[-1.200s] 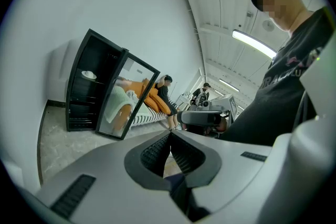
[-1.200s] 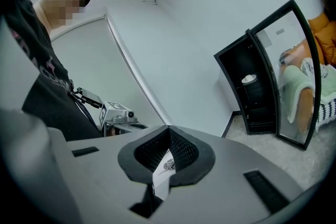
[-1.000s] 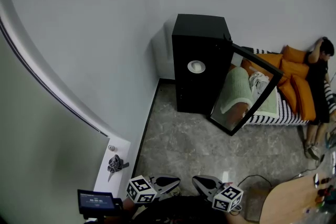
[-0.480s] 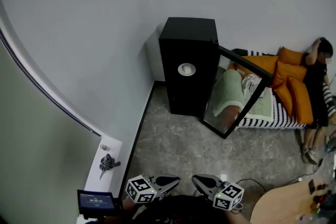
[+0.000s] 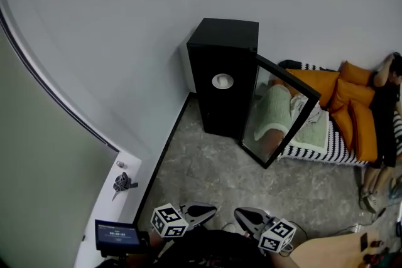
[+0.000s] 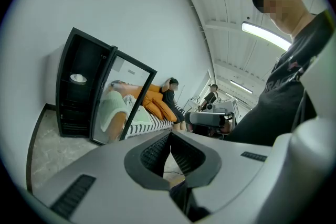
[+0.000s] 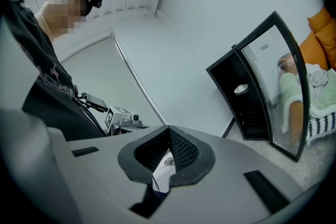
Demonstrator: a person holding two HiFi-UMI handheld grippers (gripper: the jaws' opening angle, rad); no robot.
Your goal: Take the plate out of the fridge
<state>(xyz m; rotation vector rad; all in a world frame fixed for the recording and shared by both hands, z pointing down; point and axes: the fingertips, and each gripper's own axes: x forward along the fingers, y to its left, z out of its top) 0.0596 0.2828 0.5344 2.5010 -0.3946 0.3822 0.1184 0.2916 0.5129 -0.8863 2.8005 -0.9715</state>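
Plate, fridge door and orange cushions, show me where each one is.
plate (image 5: pixel 222 80): head view, centre of the plate.
fridge door (image 5: pixel 279 113): head view, middle of its glass pane.
orange cushions (image 5: pixel 362 128): head view, face of the lowest cushion.

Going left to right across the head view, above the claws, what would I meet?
Small dark object → black upright fridge → open glass door → orange cushions → person in black clothing.

All three views face the distant open fridge (image 5: pixel 223 75).
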